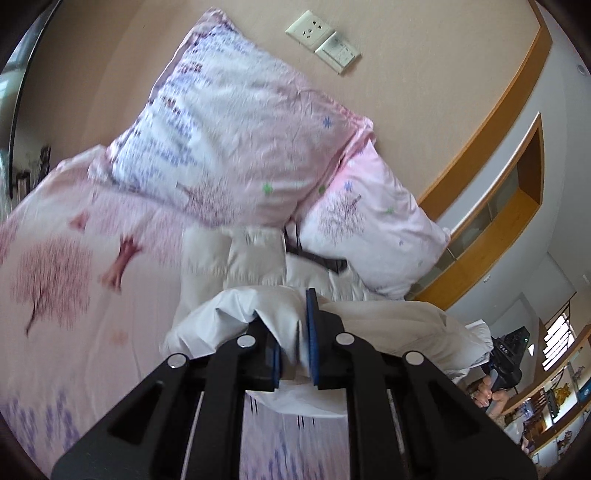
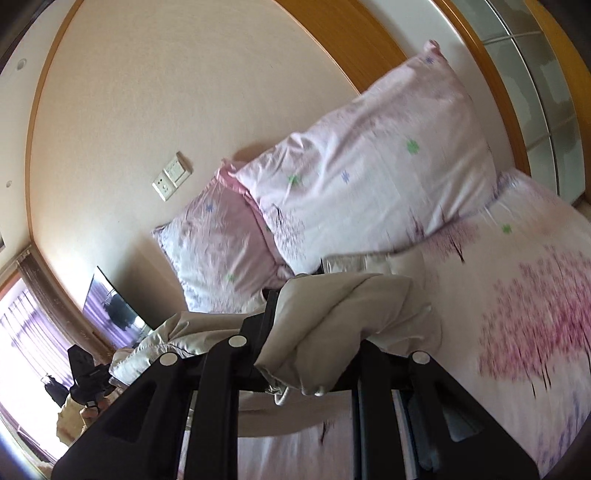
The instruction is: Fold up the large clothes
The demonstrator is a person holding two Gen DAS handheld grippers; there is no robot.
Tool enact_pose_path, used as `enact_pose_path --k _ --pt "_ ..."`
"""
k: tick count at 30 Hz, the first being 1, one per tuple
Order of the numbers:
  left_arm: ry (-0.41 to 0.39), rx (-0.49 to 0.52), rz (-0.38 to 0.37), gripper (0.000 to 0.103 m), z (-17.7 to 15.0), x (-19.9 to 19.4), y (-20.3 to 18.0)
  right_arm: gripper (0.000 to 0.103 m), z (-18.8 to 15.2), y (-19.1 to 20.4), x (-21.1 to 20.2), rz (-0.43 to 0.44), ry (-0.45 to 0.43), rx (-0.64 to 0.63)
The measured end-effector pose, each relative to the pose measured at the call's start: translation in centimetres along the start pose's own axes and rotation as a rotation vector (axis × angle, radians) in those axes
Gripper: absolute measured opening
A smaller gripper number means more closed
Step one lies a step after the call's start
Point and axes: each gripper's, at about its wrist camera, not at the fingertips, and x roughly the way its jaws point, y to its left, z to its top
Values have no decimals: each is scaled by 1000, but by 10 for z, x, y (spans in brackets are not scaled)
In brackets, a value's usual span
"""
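Left wrist view: the left gripper [image 1: 295, 332] is clamped on a bunch of the white garment [image 1: 229, 310].
Right wrist view: the right gripper [image 2: 314, 332] has cloth draped over its fingers (whether they pinch it, I cannot tell).
Garment place: above the pink bedsheet [image 1: 74, 258], near two pillows [image 1: 229, 140].

No legible text in either view. The other gripper [image 1: 508, 349], seen far right in the left wrist view, carried small pale characters, too blurred to read. Wall socket plate [image 1: 313, 26] and switch [image 1: 338, 51] showed no readable markings. Bedding [image 1: 74, 258] print was trees only.
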Motion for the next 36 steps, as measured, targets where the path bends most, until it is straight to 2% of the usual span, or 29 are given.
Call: enact_pose_path --k 6,11,16,19,27,29,32,34,35,36 --pt "-4 6 46 12 56 55 4 17 34 5 48 -47 -39 2" --pt "34 -7 110 12 86 116 18 17 55 -7 105 -148 -2 35" --pt "107 -36 199 12 100 174 41 17 65 -34 168 -312 100 96" --pt "184 -59 272 12 104 211 56 17 63 -56 208 -453 185 170" --pt "315 -92 374 13 102 270 76 20 47 -88 266 -686 311 284" --pt "345 -109 394 15 100 279 80 27 46 -94 271 -694 332 334" --pt "361 -133 399 17 100 282 81 44 50 -99 265 -637 332 385" --pt "363 -158 362 25 102 279 80 53 56 -100 250 -585 302 418" --pt "359 -182 328 31 105 275 81 62 59 -100 243 -559 285 424" --pt "350 -207 290 42 108 268 83 65 62 -98 233 -528 261 423"
